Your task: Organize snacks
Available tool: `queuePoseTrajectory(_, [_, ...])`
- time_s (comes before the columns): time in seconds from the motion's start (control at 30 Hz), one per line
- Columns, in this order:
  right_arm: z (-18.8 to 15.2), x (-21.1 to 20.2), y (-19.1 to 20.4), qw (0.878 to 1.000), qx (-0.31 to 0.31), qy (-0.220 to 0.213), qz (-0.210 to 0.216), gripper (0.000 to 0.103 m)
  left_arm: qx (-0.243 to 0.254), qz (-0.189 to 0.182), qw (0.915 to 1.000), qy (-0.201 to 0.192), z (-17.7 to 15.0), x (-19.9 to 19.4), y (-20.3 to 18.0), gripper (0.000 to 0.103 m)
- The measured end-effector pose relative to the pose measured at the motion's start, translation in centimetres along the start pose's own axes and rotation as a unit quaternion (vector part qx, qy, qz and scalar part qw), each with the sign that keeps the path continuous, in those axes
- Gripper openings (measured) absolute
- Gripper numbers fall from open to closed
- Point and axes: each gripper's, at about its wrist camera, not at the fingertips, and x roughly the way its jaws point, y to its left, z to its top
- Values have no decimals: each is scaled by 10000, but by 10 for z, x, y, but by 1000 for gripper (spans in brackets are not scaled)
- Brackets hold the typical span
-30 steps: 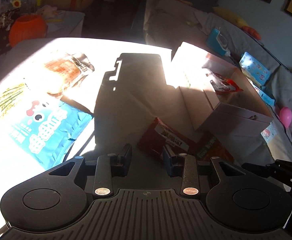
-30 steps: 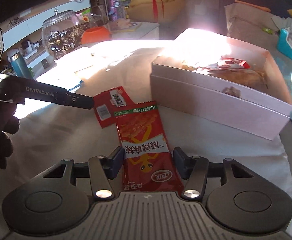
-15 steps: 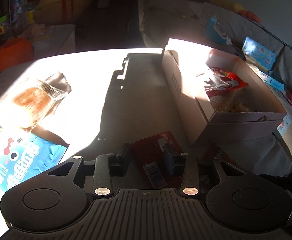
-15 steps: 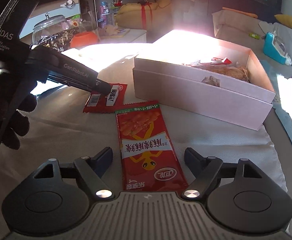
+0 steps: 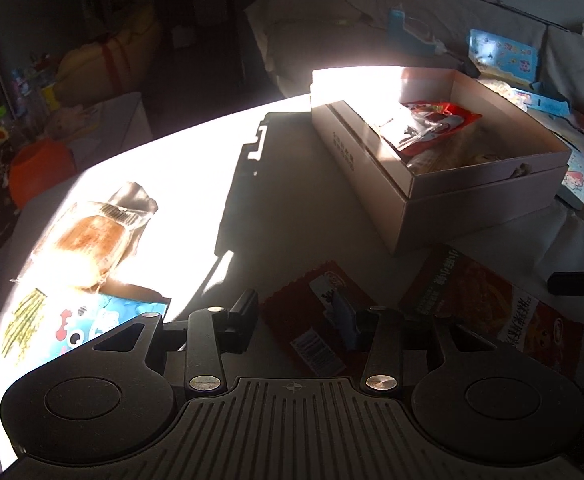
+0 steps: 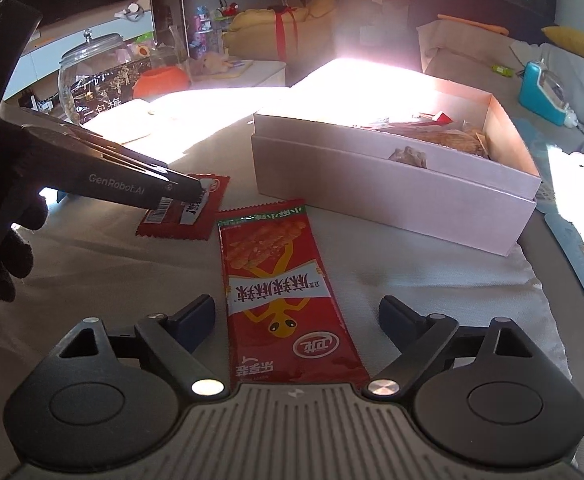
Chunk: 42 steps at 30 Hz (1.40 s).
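Observation:
A small red snack packet (image 5: 315, 320) lies flat on the table, also in the right wrist view (image 6: 184, 212). My left gripper (image 5: 295, 316) is open over it, its fingertips (image 6: 194, 192) touching the packet's top. A long red snack packet (image 6: 280, 292) lies in front of my right gripper (image 6: 295, 316), which is open wide with the packet's near end between its fingers; it also shows in the left wrist view (image 5: 491, 308). A pink cardboard box (image 6: 391, 196) holding several snacks stands behind; it also shows in the left wrist view (image 5: 471, 196).
A wrapped bread bun (image 5: 92, 240) and a blue snack bag (image 5: 84, 332) lie at the table's left in bright sun. A glass jar (image 6: 88, 76) and an orange bowl (image 6: 164, 80) stand at the far left. A sofa with toys is to the right.
My left gripper has come down over the small red packet. My right gripper has opened wide and drawn back a little from the long red packet.

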Motion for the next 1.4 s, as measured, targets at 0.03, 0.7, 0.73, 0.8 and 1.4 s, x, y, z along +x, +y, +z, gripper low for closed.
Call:
queuePoseTrajectory(0.03, [0,0,0,10000,12,-2,-9,92,-137,-143,9998,52,0,0,2,44])
queuePoseTrajectory(0.7, [27,30,-7,9998,-155,29,83,98,-96,-434,9989,172,2,1,-5,54])
queuePoseTrajectory(0.73, [26,27,-7,9998,-185,-9,121,91,-93,-450,9988,170,1,2,-4,54])
queuePoseTrajectory(0.8, [22,18,-8,9995,-257,-63,193,73,-97,-469,9987,167,1,1,-4,54])
queuePoseTrajectory(1.4, [-10,-5,-51,9973,429,-163,-573,89,123,-687,9975,135,-24,-43,-11,53])
